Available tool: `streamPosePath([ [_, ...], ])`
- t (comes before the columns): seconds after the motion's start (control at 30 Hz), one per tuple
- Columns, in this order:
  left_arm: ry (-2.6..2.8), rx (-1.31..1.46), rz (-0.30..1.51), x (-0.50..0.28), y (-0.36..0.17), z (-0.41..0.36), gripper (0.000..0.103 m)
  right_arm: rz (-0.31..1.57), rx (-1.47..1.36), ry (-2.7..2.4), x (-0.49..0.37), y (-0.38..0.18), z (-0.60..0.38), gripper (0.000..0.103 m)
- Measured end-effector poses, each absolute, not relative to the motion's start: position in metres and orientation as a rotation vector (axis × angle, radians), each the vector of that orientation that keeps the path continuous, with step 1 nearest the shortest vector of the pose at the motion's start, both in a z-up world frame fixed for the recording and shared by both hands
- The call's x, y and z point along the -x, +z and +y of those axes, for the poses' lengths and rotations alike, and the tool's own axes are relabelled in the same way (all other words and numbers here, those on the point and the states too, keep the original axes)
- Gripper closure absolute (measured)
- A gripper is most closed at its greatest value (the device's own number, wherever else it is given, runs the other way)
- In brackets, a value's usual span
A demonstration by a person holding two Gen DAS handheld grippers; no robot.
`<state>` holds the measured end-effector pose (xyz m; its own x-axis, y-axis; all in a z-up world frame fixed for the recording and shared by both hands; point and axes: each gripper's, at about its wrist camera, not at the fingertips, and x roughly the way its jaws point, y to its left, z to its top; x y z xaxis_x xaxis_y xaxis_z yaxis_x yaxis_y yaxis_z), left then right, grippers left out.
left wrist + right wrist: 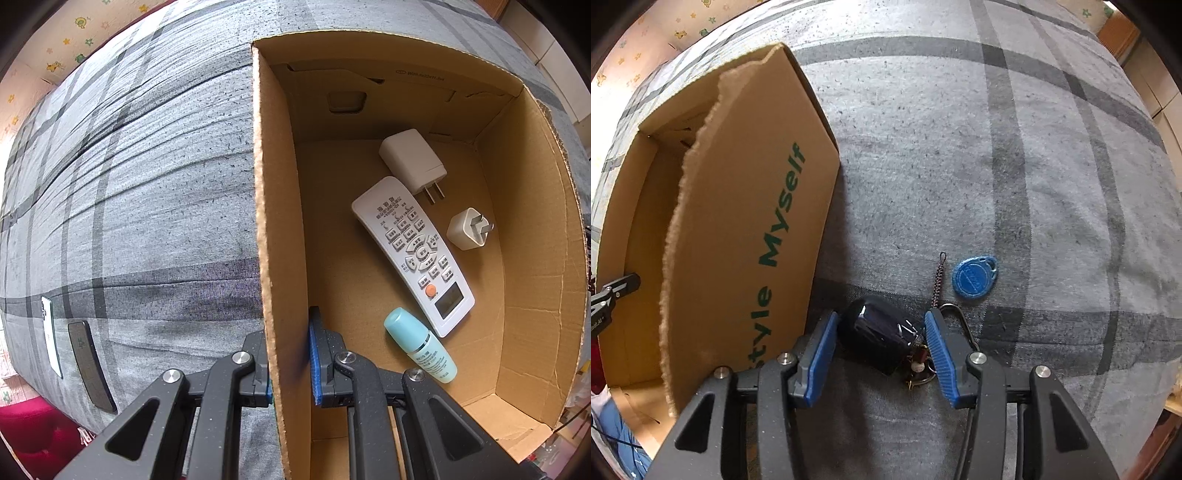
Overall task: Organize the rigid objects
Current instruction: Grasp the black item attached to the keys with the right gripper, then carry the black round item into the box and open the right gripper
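In the left wrist view your left gripper (pixel 290 354) is clamped shut on the cardboard box's (pixel 546 229) side wall. Inside the box lie a white remote (pixel 413 254), a large charger (pixel 412 160), a small plug (pixel 469 229) and a teal bottle (pixel 421 345). Two phones (pixel 74 350) rest on the grey checked bedspread (pixel 147 184).

In the right wrist view your right gripper (pixel 881 356) straddles a dark key fob (pixel 875 332), pads not clearly pressing. A blue tag (pixel 975 275) lies just beyond, apart from it.

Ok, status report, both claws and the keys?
Left claw shut on box wall. Right claw straddling black key fob, pads not touching. Nothing blocking.
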<state>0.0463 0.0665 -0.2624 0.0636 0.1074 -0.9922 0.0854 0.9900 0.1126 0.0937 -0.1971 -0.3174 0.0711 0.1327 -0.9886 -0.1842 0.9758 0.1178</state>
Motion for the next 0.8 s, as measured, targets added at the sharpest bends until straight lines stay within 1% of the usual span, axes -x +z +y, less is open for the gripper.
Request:
streamPosePath([
  [0.43,0.009,-0.161,1.51,-0.047,-0.263,0.065,0.088,1.438,0.059,0.21,-0.091,-0.279,-0.186,0.051],
  [0.8,-0.005,-0.172,1.505,-0.045,-0.26,0.063,0.088,1.404,0.053,0.187,-0.094,-0.253,-0.196,0.051],
])
